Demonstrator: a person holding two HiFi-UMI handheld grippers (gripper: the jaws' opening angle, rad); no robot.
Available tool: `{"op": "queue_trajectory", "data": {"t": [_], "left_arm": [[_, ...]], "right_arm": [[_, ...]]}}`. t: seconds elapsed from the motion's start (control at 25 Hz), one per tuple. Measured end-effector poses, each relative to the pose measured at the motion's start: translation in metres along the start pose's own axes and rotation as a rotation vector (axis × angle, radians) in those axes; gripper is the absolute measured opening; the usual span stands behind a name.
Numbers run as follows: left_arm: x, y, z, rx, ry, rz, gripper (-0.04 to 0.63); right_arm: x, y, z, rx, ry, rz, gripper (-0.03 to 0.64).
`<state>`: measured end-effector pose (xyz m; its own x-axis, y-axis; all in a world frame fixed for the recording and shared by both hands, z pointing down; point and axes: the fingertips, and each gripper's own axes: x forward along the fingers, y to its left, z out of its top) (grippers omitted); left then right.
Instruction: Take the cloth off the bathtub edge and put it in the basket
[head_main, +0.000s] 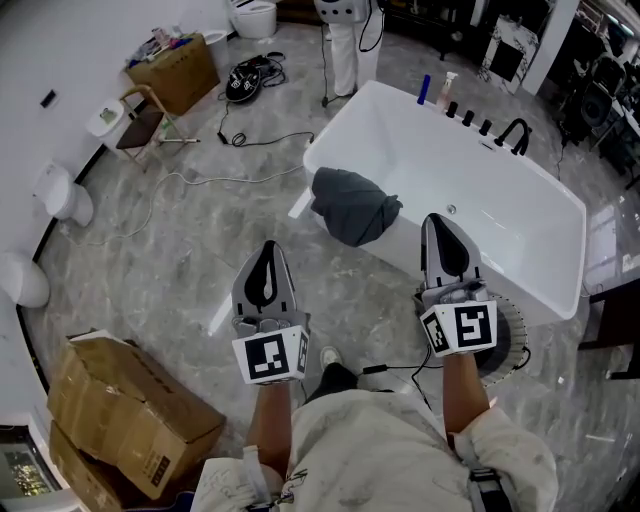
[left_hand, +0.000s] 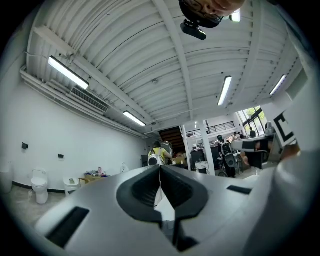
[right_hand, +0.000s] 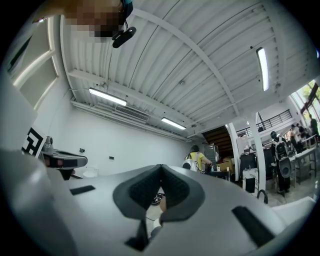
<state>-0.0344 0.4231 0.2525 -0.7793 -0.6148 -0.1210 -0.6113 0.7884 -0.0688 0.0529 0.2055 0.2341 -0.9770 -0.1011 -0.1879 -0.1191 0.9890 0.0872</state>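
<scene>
Dark cloth (head_main: 355, 205) lay draped over the near edge of the bathtub (head_main: 338, 122), by its left corner. Left gripper (head_main: 268, 250) and right gripper (head_main: 440, 222) were both clenched, empty, clear of the cloth.

Cloth (head_main: 352, 205) draped over the near edge of the bathtub (head_main: 520, 235), ahead of and between the left gripper (head_main: 268, 250) and right gripper (head_main: 440, 222). Basket (head_main: 508, 342) on the floor beneath the right gripper's rear, beside the tub. Cardboard box (head_main: 120, 400) behind and left of the left gripper.
</scene>
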Motion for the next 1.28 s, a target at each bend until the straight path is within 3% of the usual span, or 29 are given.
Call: {"op": "queue_trajectory", "data": {"t": [0.28, 0.68, 0.96, 1.28], "left_arm": [[0.041, 0.042, -0.008, -0.012, -0.017, -0.044, 0.005], [0.094, 0.052, -0.031, -0.039, 0.009, -0.102, 0.005], [0.152, 0.031, -0.049, -0.023, 0.033, -0.137, 0.005], [0.248, -0.005, -0.06, 0.024, 0.039, -0.157, 0.005]], "right_arm": [[0.043, 0.022, 0.001, -0.04, 0.003, -0.035, -0.012], [0.075, 0.009, -0.021, -0.029, 0.031, -0.1, -0.011], [0.109, -0.034, -0.053, 0.006, 0.051, -0.127, -0.012], [0.168, -0.115, -0.076, 0.045, 0.038, -0.161, -0.012]]}}
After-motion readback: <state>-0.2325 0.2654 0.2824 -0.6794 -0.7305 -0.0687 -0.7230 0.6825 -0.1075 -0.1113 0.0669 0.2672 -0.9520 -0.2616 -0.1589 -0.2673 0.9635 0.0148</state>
